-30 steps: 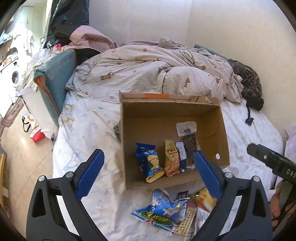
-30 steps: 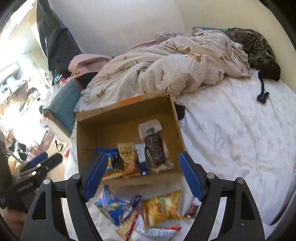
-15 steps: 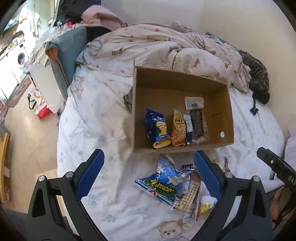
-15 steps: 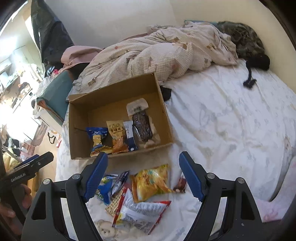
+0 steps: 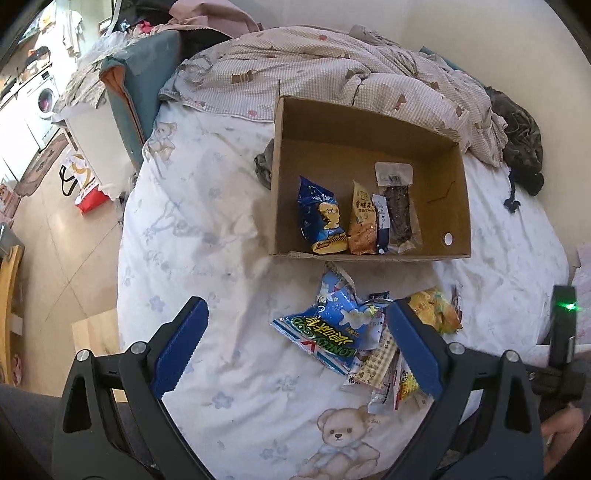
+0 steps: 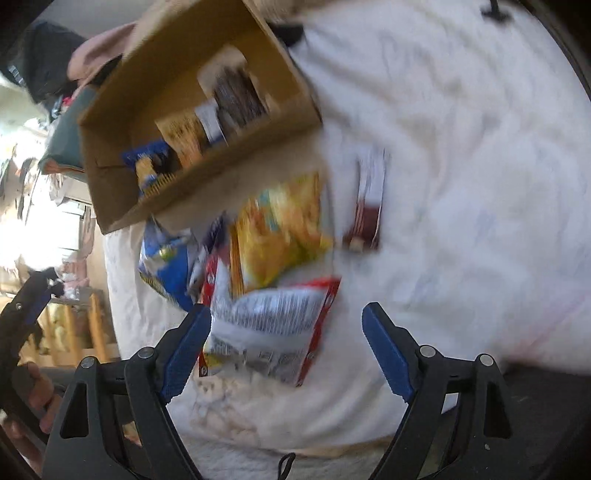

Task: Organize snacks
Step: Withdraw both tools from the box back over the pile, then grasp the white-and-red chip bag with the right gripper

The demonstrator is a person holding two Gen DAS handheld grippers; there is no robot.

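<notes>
Right gripper (image 6: 286, 349) dropped toward snack pile (image 6: 258, 266), jaws widening

A bed (image 5: 192, 206) with a white sheet printed with bears fills the room. A checked quilt (image 5: 332, 74) lies crumpled near a plain pale wall (image 5: 461, 29). The beige tiled floor (image 5: 66, 229) and a washing machine (image 5: 42, 99) are on the left, brightly lit.

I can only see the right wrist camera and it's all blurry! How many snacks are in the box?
Observer: Four in the cardboard box, side by side along its near wall: blue packet, orange packet, thin white-and-blue packet, dark bar.
Operator: Is the other gripper holding something?
Observer: No, the left gripper is open, gripping nothing.
Operator: Is the box full?
Observer: No, its far half is bare cardboard.
</notes>
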